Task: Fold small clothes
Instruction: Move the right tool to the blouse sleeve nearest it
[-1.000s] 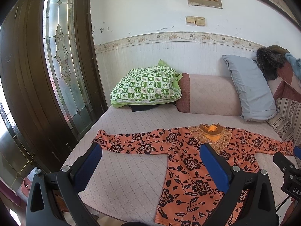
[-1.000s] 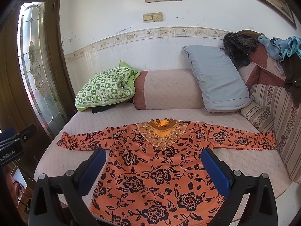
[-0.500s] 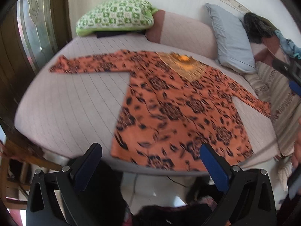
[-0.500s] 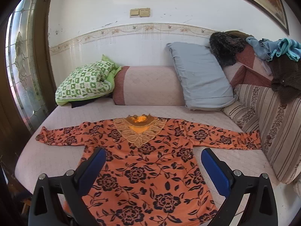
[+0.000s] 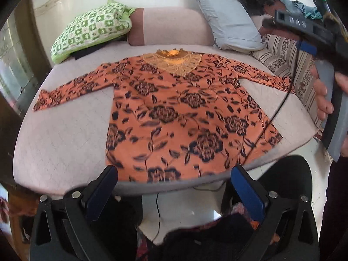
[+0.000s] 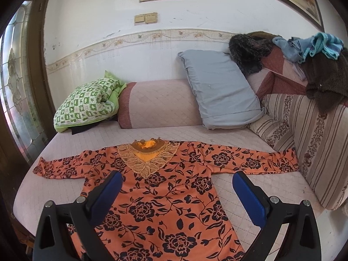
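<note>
With its blue-padded fingers spread wide and nothing between them, the left gripper hangs off the near edge of the daybed, above the floor, pointing toward the hem of the orange floral blouse. The right gripper is likewise held apart and empty, poised over the lower body of the blouse without touching the cloth. In the left wrist view the person's right hand grips the grey handle of that second tool at the far right, a black cable trailing down from it across the mattress edge. The blouse lies flat and face up on the pale quilted mattress, neckline with its gold lace yoke toward the wall, both long sleeves stretched straight out to either side, hem at the near edge. Behind it, along the wall, sit a green-and-white checked pillow, a pink bolster and a grey pillow. A striped cushion bounds the right end, with dark and blue garments heaped on top.
</note>
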`<act>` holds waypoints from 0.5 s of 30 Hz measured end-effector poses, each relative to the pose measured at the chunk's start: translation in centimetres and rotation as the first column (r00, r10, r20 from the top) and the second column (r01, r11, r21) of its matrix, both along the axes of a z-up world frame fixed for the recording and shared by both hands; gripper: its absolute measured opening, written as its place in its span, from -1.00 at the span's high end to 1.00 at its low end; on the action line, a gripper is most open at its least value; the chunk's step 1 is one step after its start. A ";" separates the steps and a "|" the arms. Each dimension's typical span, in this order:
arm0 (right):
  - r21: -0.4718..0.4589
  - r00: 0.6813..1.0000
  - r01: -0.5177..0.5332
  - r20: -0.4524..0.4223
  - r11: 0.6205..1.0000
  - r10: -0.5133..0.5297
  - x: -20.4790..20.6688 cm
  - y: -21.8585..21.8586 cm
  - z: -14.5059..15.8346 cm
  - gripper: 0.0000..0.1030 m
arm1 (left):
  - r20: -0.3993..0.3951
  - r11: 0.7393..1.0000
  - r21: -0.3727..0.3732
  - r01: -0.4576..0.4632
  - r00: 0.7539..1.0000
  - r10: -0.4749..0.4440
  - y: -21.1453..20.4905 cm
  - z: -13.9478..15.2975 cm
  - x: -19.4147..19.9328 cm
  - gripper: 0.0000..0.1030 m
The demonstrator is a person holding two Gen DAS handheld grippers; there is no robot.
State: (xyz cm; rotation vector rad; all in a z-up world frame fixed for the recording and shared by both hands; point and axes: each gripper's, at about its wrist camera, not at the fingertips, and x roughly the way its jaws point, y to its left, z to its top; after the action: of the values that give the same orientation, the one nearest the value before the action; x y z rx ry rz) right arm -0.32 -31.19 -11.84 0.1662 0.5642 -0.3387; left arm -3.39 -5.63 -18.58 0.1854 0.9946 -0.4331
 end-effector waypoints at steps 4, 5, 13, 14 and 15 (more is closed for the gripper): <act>0.048 0.998 0.069 -0.012 0.996 -0.069 1.9 -5.1 -2.7 -0.98 | 0.130 0.997 0.013 -0.072 0.989 0.070 -2.0 0.2 4.9 -1.00; 0.066 0.994 0.105 -0.020 0.992 -0.104 2.5 -6.9 -3.7 -0.98 | 0.170 0.996 0.019 -0.089 0.982 0.085 -2.8 0.2 6.5 -1.00; 0.382 0.899 0.432 -0.119 0.817 -0.420 5.9 -27.3 -15.7 -0.92 | 0.168 0.972 0.089 -0.218 0.965 0.201 -11.5 -4.4 21.6 -1.00; 0.441 0.877 0.470 -0.140 0.764 -0.459 5.6 -30.3 -17.4 -0.89 | 0.150 0.971 0.102 -0.218 0.968 0.202 -12.3 -5.4 22.8 -1.00; 0.486 0.853 0.506 -0.161 0.712 -0.496 5.0 -32.9 -18.8 -0.77 | 0.133 0.973 0.106 -0.204 0.973 0.189 -13.1 -6.5 23.8 -1.00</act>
State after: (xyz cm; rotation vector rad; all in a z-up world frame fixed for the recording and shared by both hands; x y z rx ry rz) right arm 4.72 -64.10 -30.64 0.8551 0.6141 -0.7207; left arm 20.36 -18.76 -25.11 0.2161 0.9087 -0.1786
